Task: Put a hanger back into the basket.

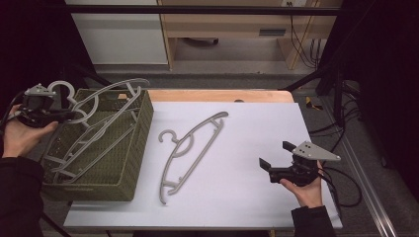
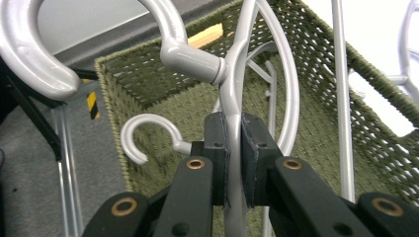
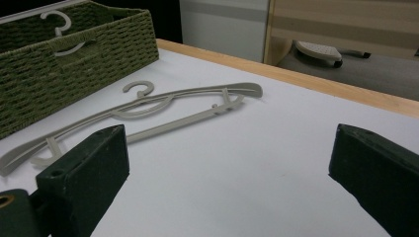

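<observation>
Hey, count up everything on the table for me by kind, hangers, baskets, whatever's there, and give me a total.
Hangers: 3 – one held by the left claw over the basket, one lying in the basket, one flat on the white table.
Baskets: 1 – green woven.
Total: 4 things.

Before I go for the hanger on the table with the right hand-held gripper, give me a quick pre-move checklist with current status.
1. Right hand-held gripper open: ok.
2. Hanger on the table lying flat, nothing on it: ok.
3. Path from gripper to hanger over bare white sheet: ok.
4. Left hand-held gripper shut on the held hanger: ok.
5. Held hanger clear of the others in the basket: cannot tell.
</observation>
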{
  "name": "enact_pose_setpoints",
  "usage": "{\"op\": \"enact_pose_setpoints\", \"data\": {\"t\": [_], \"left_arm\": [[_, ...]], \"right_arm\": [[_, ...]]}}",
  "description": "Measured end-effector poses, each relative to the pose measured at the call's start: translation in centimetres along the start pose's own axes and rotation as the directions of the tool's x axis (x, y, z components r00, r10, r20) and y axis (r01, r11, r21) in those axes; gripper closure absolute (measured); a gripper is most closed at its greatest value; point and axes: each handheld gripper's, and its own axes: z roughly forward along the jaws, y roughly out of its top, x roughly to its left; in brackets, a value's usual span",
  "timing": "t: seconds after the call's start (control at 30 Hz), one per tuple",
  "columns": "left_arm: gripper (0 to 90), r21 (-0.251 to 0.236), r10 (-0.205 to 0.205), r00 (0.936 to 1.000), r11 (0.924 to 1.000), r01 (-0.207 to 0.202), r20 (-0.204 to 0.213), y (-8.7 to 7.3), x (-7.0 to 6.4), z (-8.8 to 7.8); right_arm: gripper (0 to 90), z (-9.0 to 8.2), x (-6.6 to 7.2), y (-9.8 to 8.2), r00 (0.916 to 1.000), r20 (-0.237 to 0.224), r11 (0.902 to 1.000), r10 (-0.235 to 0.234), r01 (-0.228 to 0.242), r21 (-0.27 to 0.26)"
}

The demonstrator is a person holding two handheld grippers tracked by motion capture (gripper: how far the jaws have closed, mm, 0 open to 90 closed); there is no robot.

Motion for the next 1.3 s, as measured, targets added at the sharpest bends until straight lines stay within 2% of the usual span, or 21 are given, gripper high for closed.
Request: {"op": "enact_pose_setpoints", "data": {"t": [0.07, 0.33, 0.53, 0.73, 0.93, 1.03, 1.1, 1.13, 1.2, 1.27, 1.3], "left_arm": [[83.0, -0.003, 0.005, 1.0, 1.0, -0.005, -0.001, 0.0, 0.2, 0.1], [82.9, 0.035, 0.024, 0.9995, 0.9991, -0.023, -0.018, -0.3, 0.4, 1.4], [82.7, 0.052, 0.015, 0.9984, 0.9986, -0.013, -0.055, -0.9, 0.7, 2.2], [82.6, 0.059, 0.017, 0.9983, 0.9982, -0.014, -0.055, -1.2, 0.8, 2.8], [82.6, 0.077, 0.024, 0.9956, 0.9969, -0.017, -0.09, -1.4, 1.0, 3.0], [82.6, 0.078, 0.027, 0.9957, 0.9967, -0.02, -0.088, -1.6, 1.2, 3.0], [82.8, 0.066, 0.014, 0.9972, 0.9978, -0.009, -0.074, -1.8, 1.3, 3.2], [82.9, 0.066, 0.014, 0.9968, 0.9978, -0.009, -0.079, -1.9, 1.2, 3.4], [82.9, 0.066, 0.006, 0.998, 0.9978, -0.001, -0.063, -2.1, 1.1, 3.9], [82.8, 0.076, 0.008, 0.9971, 0.9971, -0.003, -0.076, -2.4, 0.8, 4.6], [82.8, 0.072, -0.007, 0.9975, 0.9973, 0.012, -0.07, -2.6, 0.8, 4.9]], "right_arm": [[2.3, 0.0, 0.0, 0.0, 1.0, 0.0, 1.0, -0.001, 0.001, 0.002], [2.4, 0.0, 0.0, 0.0, 1.0, 0.002, 1.0, 0.001, -0.001, 0.001], [2.4, 0.1, 0.0, 0.0, 1.0, 0.004, 1.0, -0.003, 0.003, 0.005], [2.4, 0.1, 0.0, -0.1, 1.0, 0.007, 1.0, -0.002, 0.002, 0.008], [2.3, 0.2, 0.0, -0.1, 1.0, 0.006, 0.9999, -0.003, 0.003, 0.011], [2.3, 0.3, 0.0, -0.1, 1.0, 0.007, 0.9999, -0.006, 0.006, 0.014], [2.3, 0.3, 0.0, -0.1, 1.0, 0.007, 0.9999, -0.006, 0.005, 0.015], [2.3, 0.3, 0.1, -0.1, 1.0, 0.006, 0.9998, -0.006, 0.006, 0.018], [2.3, 0.3, 0.1, -0.1, 1.0, 0.005, 0.9998, -0.007, 0.007, 0.018], [2.3, 0.3, 0.1, -0.1, 1.0, 0.007, 0.9999, -0.005, 0.005, 0.017], [2.3, 0.3, 0.1, -0.1, 1.0, 0.007, 0.9999, -0.005, 0.005, 0.016]]}}
